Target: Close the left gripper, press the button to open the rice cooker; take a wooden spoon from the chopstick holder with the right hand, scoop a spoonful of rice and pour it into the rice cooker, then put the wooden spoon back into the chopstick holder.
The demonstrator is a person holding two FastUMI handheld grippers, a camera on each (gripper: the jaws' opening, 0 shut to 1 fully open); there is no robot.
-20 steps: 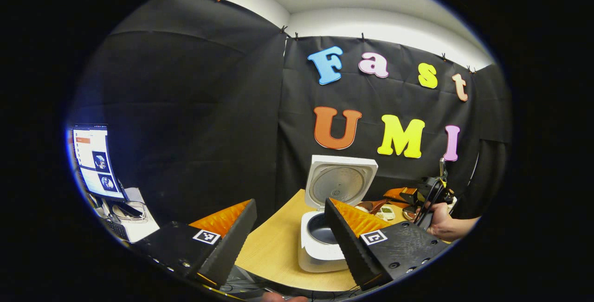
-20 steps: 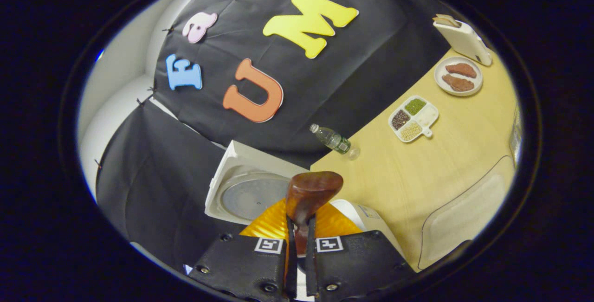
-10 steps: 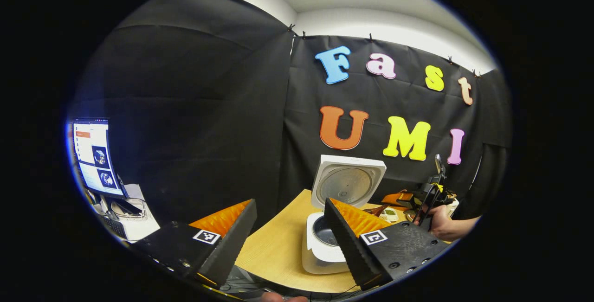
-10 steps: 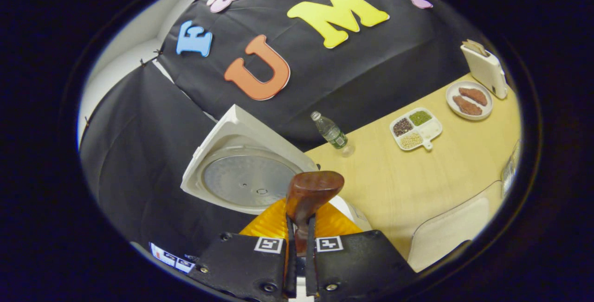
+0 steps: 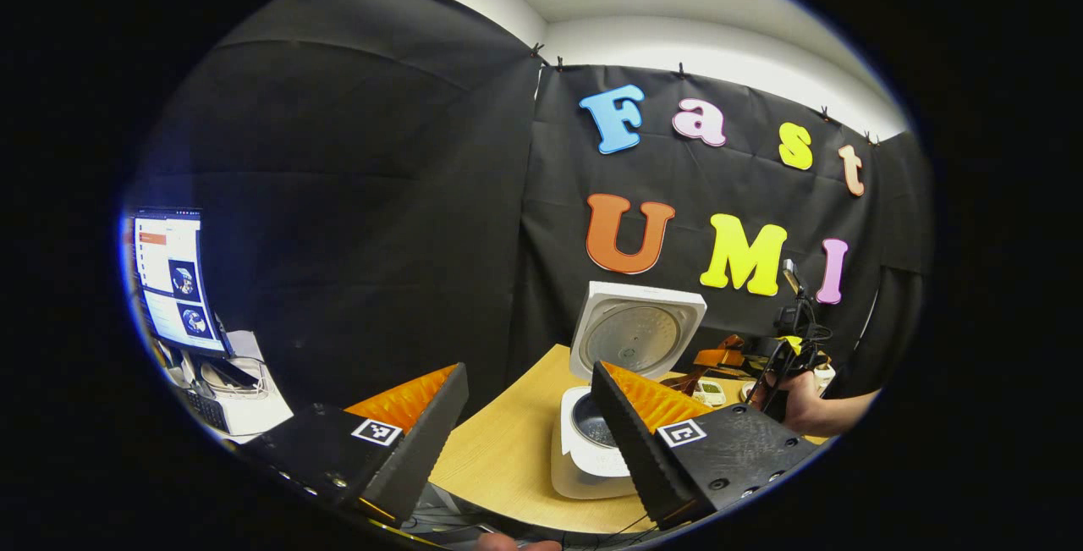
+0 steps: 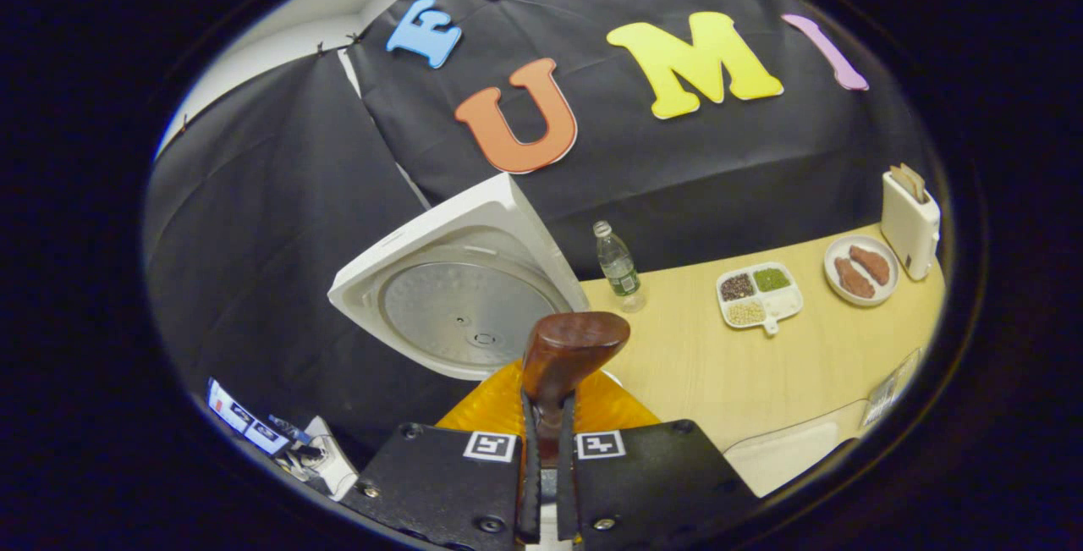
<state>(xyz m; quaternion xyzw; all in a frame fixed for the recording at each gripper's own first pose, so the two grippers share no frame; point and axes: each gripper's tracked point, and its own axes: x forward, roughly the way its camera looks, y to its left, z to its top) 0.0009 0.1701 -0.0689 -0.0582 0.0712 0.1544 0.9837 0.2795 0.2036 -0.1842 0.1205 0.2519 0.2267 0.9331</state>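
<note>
In the left gripper view my left gripper [image 5: 529, 420] is open and holds nothing. It hangs in front of the white rice cooker [image 5: 588, 449], whose lid [image 5: 636, 333] stands raised over the dark inner pot. Farther right, a hand [image 5: 808, 409] holds my right gripper [image 5: 719, 358] beside the cooker. In the right gripper view my right gripper [image 6: 541, 416] is shut on the handle of a brown wooden spoon [image 6: 571, 346]. The spoon's bowl points forward, just beside the open rice cooker lid [image 6: 457, 301]. I cannot see into the bowl of the spoon.
On the wooden table [image 6: 744, 373] stand a water bottle [image 6: 617, 261], a divided dish of grains [image 6: 759, 294], a plate with brown pieces [image 6: 856, 270] and a white toaster [image 6: 909, 221]. A monitor [image 5: 173, 284] stands off the table to the left.
The right gripper has rolled toward level with the spoon in it and risen slightly beside the cooker. The left gripper has barely shifted and stays open.
</note>
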